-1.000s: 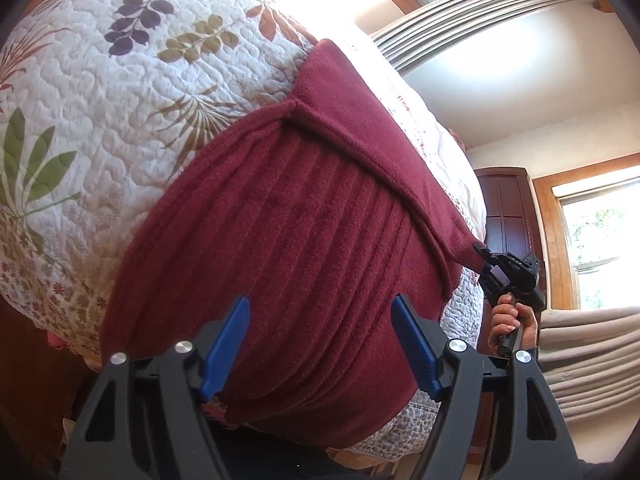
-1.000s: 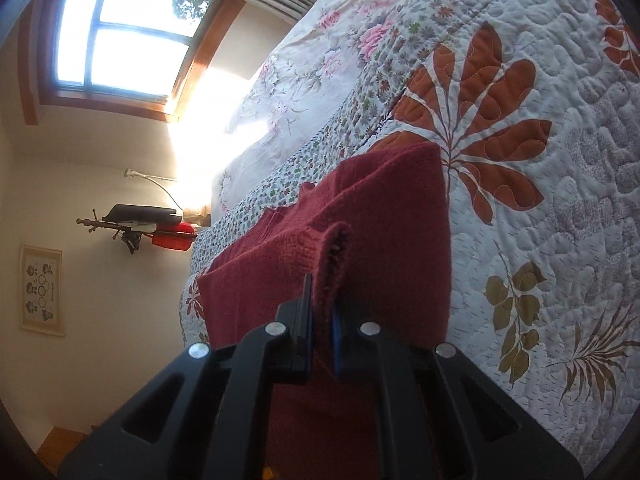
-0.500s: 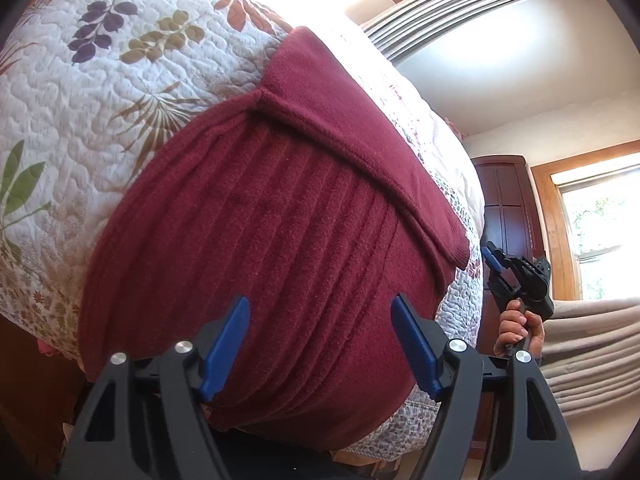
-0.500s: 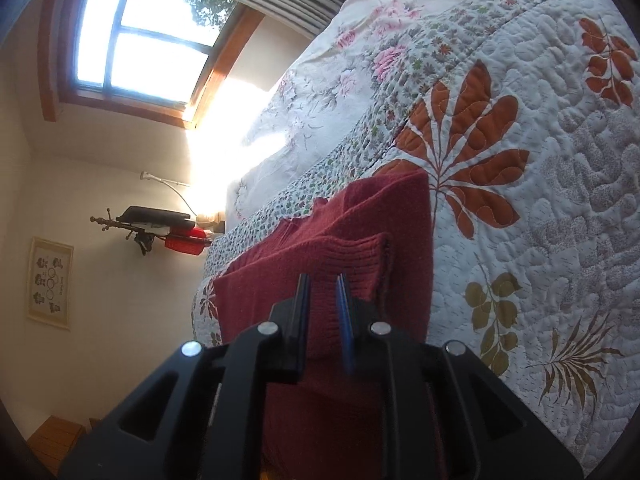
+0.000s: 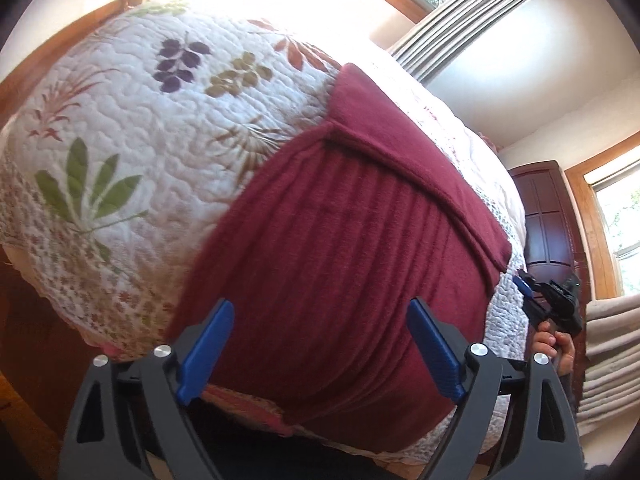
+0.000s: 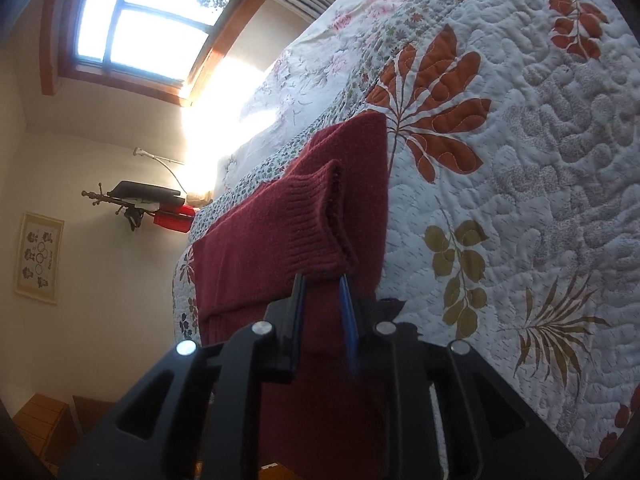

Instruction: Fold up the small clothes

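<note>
A maroon knitted sweater (image 5: 340, 240) lies on the bed's leaf-patterned quilt (image 5: 120, 120), with one sleeve (image 5: 420, 168) folded across its body. My left gripper (image 5: 320, 308) hovers wide open over the sweater's near edge, holding nothing. In the right wrist view the ribbed cuff (image 6: 316, 216) rests flat on the sweater (image 6: 248, 272). Just short of that cuff, my right gripper (image 6: 323, 304) is open a little, with nothing between its fingers. The left wrist view also shows the right gripper (image 5: 524, 282) beyond the sweater's right corner, held by a hand (image 5: 556, 344).
The quilt (image 6: 520, 160) spreads wide to the right of the sweater. A wooden bed frame (image 5: 52, 48) borders the far left. A dark wooden cabinet (image 5: 548, 216) and curtains stand past the bed. A stand with a red item (image 6: 160, 208) is by the wall.
My right gripper has opened, let go of the sleeve cuff and drawn back slightly; the cuff now lies on the sweater. The left gripper stayed open and shifted a little.
</note>
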